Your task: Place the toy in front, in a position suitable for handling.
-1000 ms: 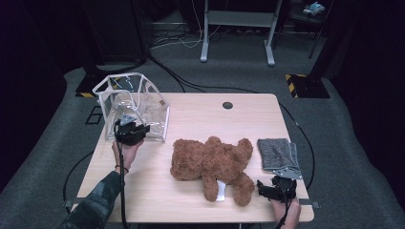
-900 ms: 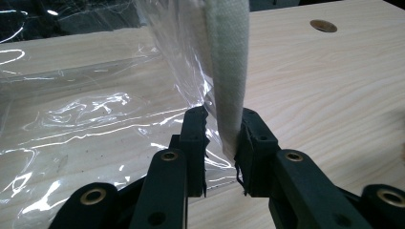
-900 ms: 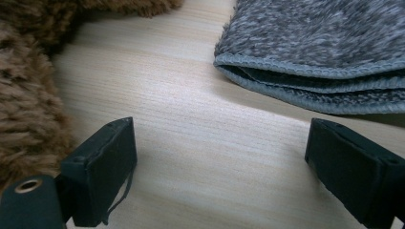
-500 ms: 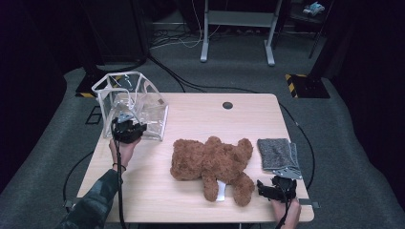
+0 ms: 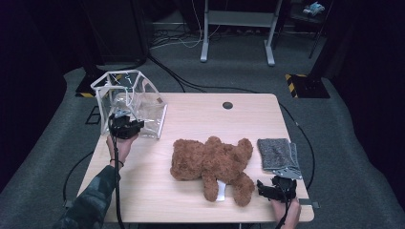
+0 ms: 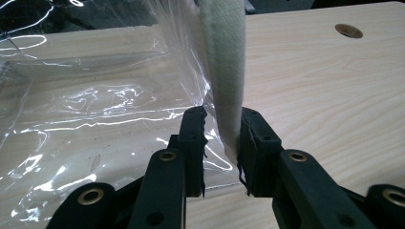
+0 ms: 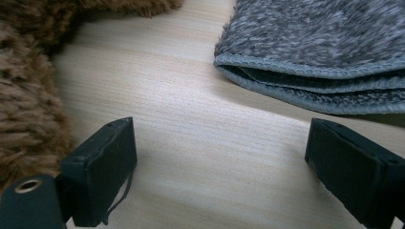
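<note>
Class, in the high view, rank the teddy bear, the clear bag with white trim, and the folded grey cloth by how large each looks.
1. Teddy bear
2. Clear bag, close to the bear; it stands farther from the camera, so that ranking is unsure
3. Grey cloth, clearly smallest

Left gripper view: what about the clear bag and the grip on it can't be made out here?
- Clear bag: its top is cut off by the frame's upper edge.
- White trim: whether the left pad touches it is hidden by crinkled film; the left gripper has it between its jaws.
- High view: the left gripper is too small to show its jaws.
</note>
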The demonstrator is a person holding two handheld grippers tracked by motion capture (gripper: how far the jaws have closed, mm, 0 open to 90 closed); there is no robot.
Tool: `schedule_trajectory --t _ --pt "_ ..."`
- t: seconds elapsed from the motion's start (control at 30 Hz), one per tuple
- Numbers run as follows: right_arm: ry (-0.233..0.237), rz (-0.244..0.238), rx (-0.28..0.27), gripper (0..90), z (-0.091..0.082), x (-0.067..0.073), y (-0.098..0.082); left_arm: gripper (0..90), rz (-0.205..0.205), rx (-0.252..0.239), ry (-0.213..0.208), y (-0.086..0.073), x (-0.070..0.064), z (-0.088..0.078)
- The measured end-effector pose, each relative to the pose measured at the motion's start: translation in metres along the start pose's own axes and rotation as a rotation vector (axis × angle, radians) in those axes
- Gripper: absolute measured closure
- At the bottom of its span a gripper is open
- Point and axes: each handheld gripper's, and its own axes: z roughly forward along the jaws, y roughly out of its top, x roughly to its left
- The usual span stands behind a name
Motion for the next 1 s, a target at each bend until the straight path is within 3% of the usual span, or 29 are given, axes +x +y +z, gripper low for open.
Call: schedule_trajectory --t 0.27,0.4,0.5,1.0 --pt "0.001 -0.001 0.000 9.6 0.000 0.000 0.000 72.6 -0.027 0.027 -0.013 0.006 0.005 0.005" --pt "0.001 0.000 -0.001 9.6 0.000 0.000 0.000 72.6 -0.012 0.042 -0.014 0.007 0.007 0.008" --pt "0.001 0.000 0.000 9.6 0.000 0.000 0.000 72.5 -0.027 0.059 -0.025 0.009 0.011 0.011" --pt "0.002 0.000 -0.001 9.6 0.000 0.000 0.000 72.5 -0.028 0.069 -0.024 0.015 0.021 0.019"
